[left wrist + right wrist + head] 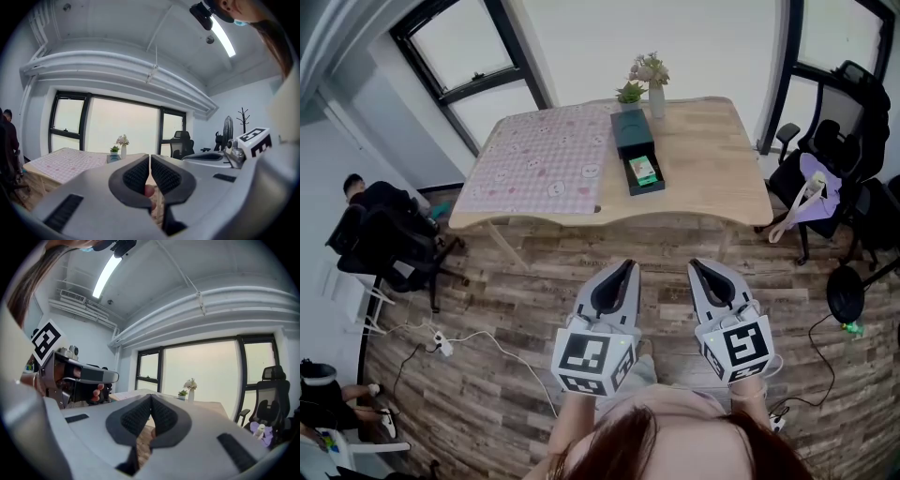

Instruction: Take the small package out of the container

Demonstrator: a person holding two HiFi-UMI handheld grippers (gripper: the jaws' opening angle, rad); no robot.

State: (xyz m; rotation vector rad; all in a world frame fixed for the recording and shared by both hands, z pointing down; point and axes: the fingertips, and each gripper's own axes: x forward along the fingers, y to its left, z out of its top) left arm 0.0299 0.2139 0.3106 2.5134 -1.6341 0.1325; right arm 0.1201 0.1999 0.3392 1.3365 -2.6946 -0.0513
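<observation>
Far ahead on the wooden table (712,169) lies a dark oblong container (632,131). Its near end is open, and a small green package (643,170) lies inside. Both grippers hang over the plank floor, well short of the table. My left gripper (629,267) is shut and holds nothing, and my right gripper (695,266) is the same. In the left gripper view the left gripper (150,158) has its ribbed pads together. The right gripper view shows the right gripper (151,398) closed the same way, with the left gripper off to its left.
A pink checked cloth (539,159) covers the table's left half. A vase of flowers (653,84) and a small plant (630,93) stand behind the container. Office chairs (834,159) are at the right, a dark chair (389,239) at the left. A power strip (441,345) lies on the floor.
</observation>
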